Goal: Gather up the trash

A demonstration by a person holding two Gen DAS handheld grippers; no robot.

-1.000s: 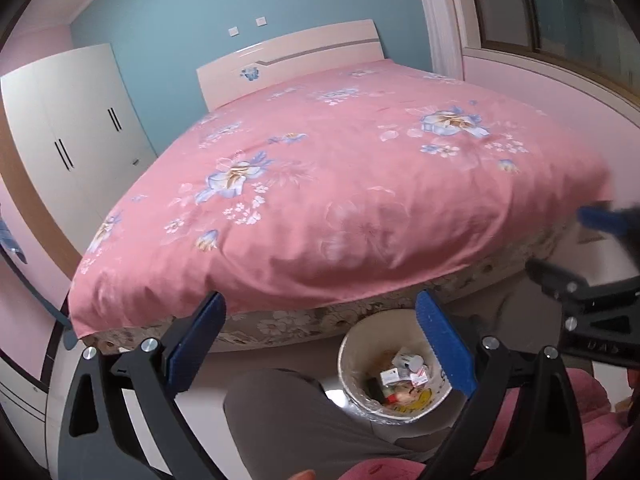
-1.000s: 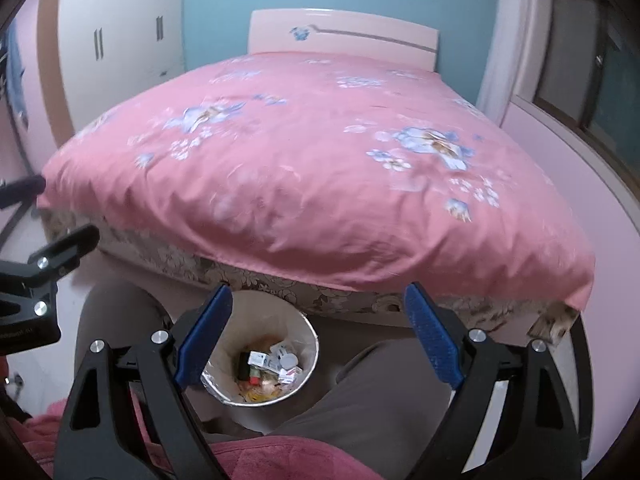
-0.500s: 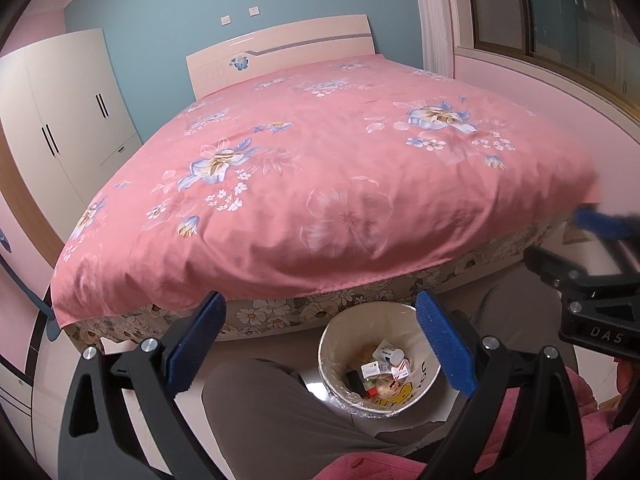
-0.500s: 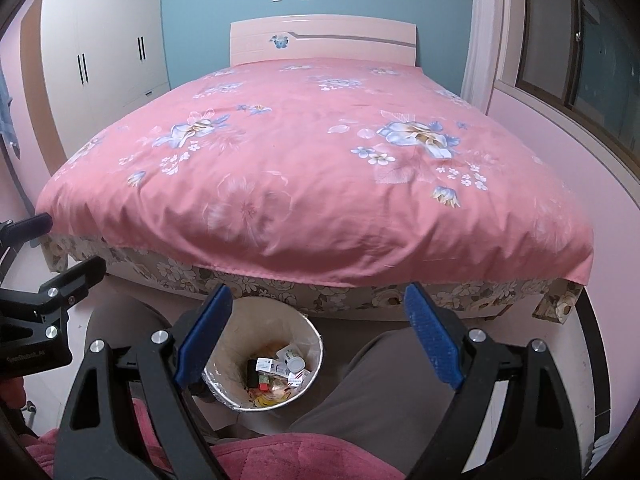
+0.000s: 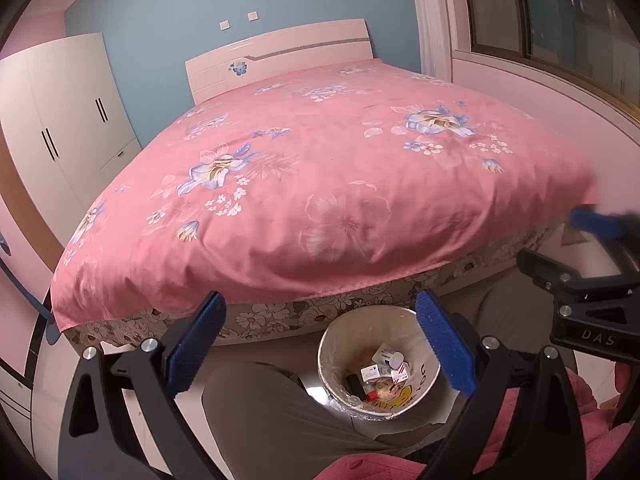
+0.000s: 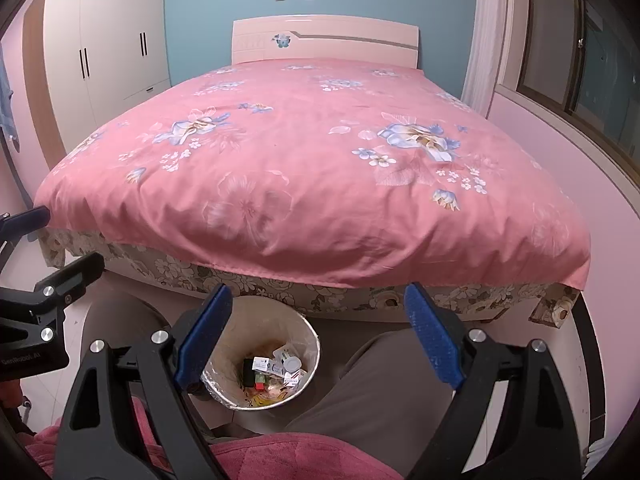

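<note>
In the left wrist view, the bed (image 5: 320, 184) sits lower than a second ago; the left gripper (image 5: 320, 344) stands apart, empty. The bin (image 5: 378, 360), lined, holds small boxes, between the knees. In the right wrist view, the right gripper (image 6: 318, 336) gapes, empty, above the bin (image 6: 264, 356).

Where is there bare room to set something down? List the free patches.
Free: the whole top of the pink floral duvet, from the white headboard to its near edge. Crowded: the floor below, where the lined round wastebasket of small boxes sits between the person's grey-trousered knees.
</note>
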